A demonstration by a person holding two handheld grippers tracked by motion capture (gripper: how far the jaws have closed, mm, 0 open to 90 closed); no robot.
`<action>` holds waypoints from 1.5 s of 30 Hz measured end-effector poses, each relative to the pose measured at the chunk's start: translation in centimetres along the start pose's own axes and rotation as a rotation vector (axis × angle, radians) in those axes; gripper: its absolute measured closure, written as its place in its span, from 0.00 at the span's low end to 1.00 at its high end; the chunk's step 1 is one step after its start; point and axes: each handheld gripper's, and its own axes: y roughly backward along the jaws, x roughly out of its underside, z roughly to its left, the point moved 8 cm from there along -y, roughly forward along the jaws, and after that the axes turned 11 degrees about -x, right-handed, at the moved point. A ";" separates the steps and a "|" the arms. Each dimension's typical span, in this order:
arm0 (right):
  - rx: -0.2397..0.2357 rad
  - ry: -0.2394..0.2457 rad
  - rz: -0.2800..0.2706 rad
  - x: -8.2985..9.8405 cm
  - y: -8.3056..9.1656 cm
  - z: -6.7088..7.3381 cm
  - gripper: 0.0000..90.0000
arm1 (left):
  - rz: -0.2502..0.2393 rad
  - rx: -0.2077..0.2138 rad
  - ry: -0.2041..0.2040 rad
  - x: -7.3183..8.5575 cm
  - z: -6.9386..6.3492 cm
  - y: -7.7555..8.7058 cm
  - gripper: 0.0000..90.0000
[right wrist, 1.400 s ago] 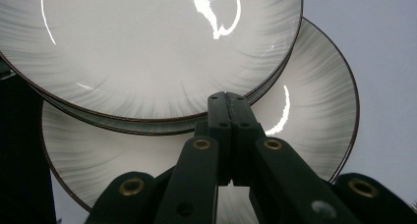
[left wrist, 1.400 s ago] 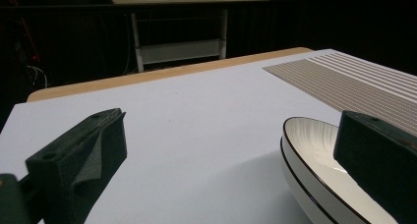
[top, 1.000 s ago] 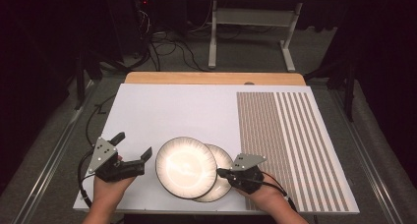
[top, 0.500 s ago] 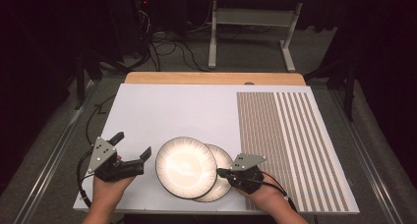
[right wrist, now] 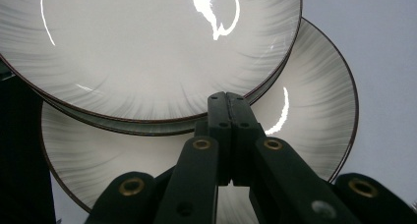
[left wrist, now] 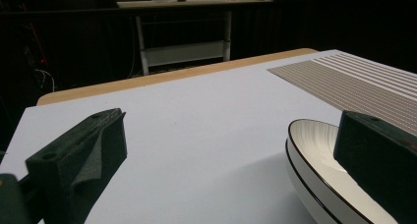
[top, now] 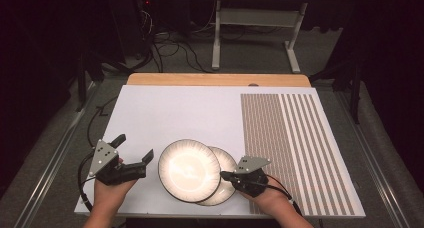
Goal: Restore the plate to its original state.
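Beside the stacked plates (top: 189, 170) — striped mat (top: 295, 148), white board (top: 175, 113).

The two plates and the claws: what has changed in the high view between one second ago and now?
Nothing has visibly changed. The left claw stays open to the left of the upper plate, the right claw stays shut over the lower plate, and both plates lie overlapped in the same place on the white board.
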 end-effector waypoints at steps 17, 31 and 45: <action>0.007 -0.004 0.000 0.0 0.2 -0.2 1.00 | -0.001 -0.004 -0.001 -0.1 0.2 0.1 0.00; 0.007 -0.016 0.002 0.1 0.2 0.0 1.00 | -0.003 -0.006 -0.001 -0.1 0.3 0.1 0.00; 0.014 -0.013 -0.001 0.2 0.5 -0.3 1.00 | -0.002 -0.007 -0.003 -0.1 0.3 0.1 0.01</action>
